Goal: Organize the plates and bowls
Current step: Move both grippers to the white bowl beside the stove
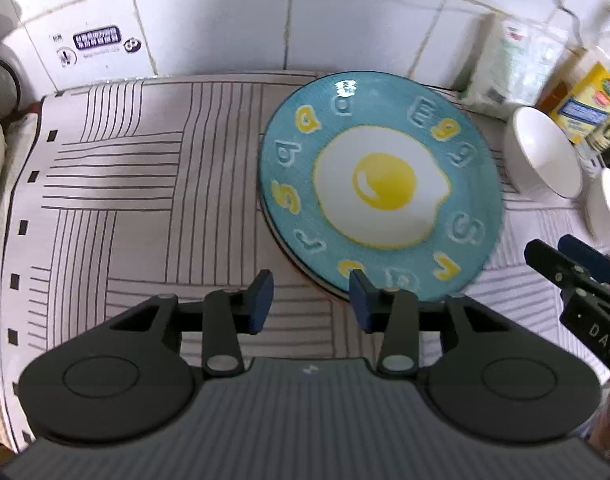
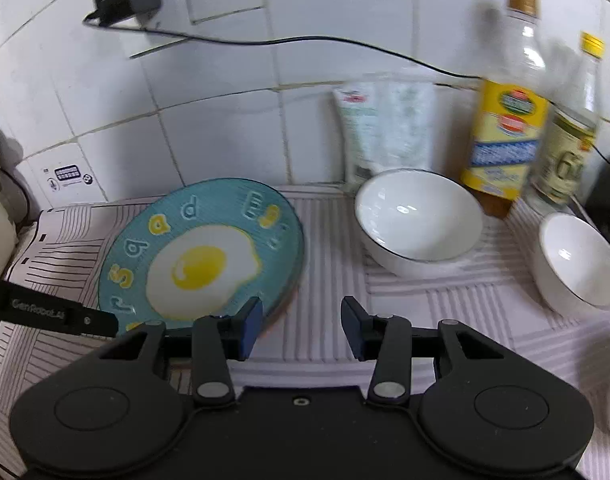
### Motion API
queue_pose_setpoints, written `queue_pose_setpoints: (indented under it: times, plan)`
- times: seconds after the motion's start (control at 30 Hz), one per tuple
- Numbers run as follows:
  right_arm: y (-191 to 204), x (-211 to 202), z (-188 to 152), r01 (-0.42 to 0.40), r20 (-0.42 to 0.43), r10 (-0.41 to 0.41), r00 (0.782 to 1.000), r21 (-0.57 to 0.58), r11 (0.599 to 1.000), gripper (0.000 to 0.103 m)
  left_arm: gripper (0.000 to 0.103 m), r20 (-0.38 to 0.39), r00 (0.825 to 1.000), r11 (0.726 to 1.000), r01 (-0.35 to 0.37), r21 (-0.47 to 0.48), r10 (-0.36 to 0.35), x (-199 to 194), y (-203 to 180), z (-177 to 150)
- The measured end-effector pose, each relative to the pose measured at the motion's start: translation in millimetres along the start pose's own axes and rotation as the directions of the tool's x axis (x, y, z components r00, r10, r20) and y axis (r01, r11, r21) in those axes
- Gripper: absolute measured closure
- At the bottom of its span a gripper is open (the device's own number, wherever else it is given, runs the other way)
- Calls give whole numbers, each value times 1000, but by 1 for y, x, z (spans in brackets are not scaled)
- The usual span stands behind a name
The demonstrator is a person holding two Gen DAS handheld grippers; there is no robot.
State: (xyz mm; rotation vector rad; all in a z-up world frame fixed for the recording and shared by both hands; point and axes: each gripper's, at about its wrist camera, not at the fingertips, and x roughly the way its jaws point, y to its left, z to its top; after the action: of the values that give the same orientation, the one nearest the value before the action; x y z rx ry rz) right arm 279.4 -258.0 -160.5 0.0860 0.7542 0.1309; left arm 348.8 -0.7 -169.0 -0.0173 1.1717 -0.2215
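The blue plate [image 1: 379, 184] with the fried-egg print sits on the striped mat [image 1: 125, 184], and there looks to be at least one more plate under it, going by the darker rim peeking out at its near edge; so it's probably a stack already. Both grippers hang just at that near edge with fingers apart and nothing between them: the left gripper [image 1: 312, 300] has one pad over the rim, the right gripper [image 2: 301, 326] is just beside the plate's right side.

Stuff that could go sideways: the two grippers are close together, so one could clip the other; a finger catching the rim could skid the top plate off the stack; glazed plates are slippery.

To the right, the big white bowl [image 2: 419, 220] and the small white bowl [image 2: 577, 260] both sit upright and empty, slightly apart; reaching for them risks knocking the bottles [image 2: 505, 120] and the pouch [image 2: 385, 128] right behind them by the tiled wall [image 2: 225, 120].
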Motion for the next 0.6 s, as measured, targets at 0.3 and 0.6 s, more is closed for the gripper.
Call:
queue_pose_setpoints:
  times: [0.3,0.6]
  plan:
    - [-7,-68,-10,-68,71,69,995,-7,998,38,40,29,999,998,11,68,-13,-62,-25,-21]
    - [-15,-126,-27,-17,151,18,988,-4,1000,29,15,115,992,995,43,92,-54,-118,-48,-48]
